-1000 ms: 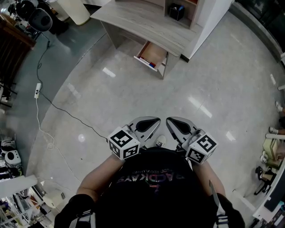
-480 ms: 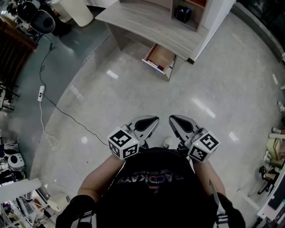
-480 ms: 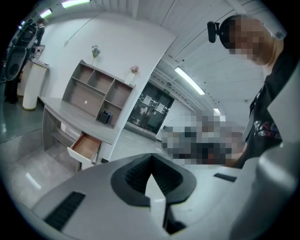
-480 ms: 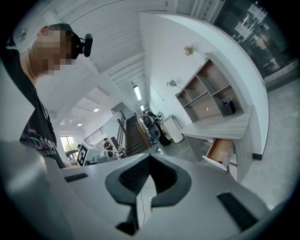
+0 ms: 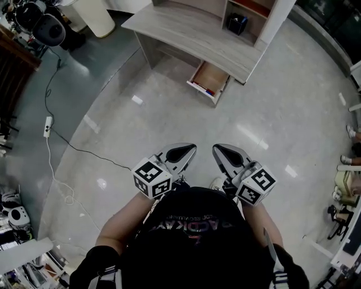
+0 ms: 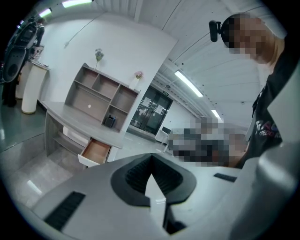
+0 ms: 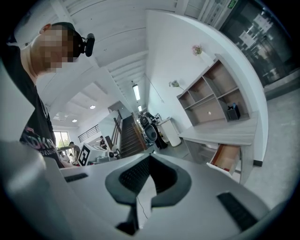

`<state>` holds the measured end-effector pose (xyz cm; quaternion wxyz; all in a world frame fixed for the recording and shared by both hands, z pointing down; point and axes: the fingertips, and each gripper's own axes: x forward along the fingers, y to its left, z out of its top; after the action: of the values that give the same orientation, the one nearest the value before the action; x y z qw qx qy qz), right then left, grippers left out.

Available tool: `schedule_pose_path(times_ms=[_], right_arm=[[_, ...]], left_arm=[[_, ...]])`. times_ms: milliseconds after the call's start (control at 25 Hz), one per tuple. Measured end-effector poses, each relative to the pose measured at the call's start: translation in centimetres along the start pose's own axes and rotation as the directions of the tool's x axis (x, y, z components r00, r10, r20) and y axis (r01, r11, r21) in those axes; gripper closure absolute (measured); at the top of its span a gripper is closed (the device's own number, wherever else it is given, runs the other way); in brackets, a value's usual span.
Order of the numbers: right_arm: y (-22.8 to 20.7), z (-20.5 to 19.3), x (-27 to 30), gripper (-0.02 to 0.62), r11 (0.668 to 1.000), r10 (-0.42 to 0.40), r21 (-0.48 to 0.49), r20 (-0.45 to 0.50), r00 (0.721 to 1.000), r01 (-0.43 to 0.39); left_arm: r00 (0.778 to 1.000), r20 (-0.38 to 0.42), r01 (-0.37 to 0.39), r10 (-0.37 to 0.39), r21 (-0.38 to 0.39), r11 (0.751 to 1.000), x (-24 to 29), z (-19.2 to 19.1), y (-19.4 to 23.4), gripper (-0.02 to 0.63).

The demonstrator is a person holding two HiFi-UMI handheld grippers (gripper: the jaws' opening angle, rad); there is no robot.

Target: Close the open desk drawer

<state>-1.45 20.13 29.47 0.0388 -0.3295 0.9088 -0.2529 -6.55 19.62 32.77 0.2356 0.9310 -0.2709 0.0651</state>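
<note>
Drawer (image 5: 210,83) stands pulled out from under the right end of the desk (image 5: 186,28), open and untouched, well apart from both grippers across bare floor (image 5: 169,113). Its rear part is hidden under the desktop. Its wooden bottom shows, with a few small red and blue items (image 5: 204,88) along the front edge, too small to identify. In the left gripper view the drawer (image 6: 96,152) shows at left below the desktop, and in the right gripper view (image 7: 227,158) at right, partly cut by the desk's side panel. Left gripper (image 5: 186,151) and right gripper (image 5: 221,152) are held side by side just in front of the person's chest, tips toward the desk. Left gripper (image 6: 151,168): jaws closed together, nothing between them. Right gripper (image 7: 149,164): the same, closed and empty. The hands are hidden under the marker cubes (image 5: 152,178), so only the forearms show. The black shirt (image 5: 192,237) covers the lower middle of the head view and hides the legs; one pale shoe (image 5: 218,183) peeks out between the grippers. A shelf unit (image 5: 248,14) stands on the desk, cut off by the top edge, with a dark box (image 5: 237,22) in one compartment. A cable (image 5: 73,144) runs over the floor at left from a power strip (image 5: 47,126), and its far end is lost among clutter at the left edge.
</note>
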Motion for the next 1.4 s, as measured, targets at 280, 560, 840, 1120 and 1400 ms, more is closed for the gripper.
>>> schedule_pose_path(times_ms=[280,560,840,1120,1400], right_arm=[[0.6,-0.3,3.4,0.581,0.997,-0.066,0.028,0.033,0.997,0.065],[1.0,-0.6,5.3,0.581,0.995,-0.097,0.026,0.012,0.995,0.096],[-1.2,-0.2,6.9,0.581,0.992,-0.116,0.043,-0.010,0.993,0.116],[-4.9,0.8,9.3,0.581,0.992,-0.103,0.069,-0.022,0.994,0.105],[-9.6,2.2,11.4,0.581,0.990,-0.103,0.092,-0.021,0.994,0.105]], left_arm=[[0.999,-0.018,0.041,-0.041,0.016,0.999,-2.5,0.8,3.1,0.595],[0.999,-0.019,0.043,-0.043,0.006,0.999,-4.0,1.2,5.5,0.595],[0.999,-0.032,0.037,-0.037,-0.007,0.999,-3.2,1.3,7.5,0.595],[0.999,-0.039,0.000,0.000,0.008,1.000,-0.7,3.0,10.6,0.595],[0.996,-0.076,-0.052,0.050,-0.017,0.999,2.4,4.3,14.8,0.595]])
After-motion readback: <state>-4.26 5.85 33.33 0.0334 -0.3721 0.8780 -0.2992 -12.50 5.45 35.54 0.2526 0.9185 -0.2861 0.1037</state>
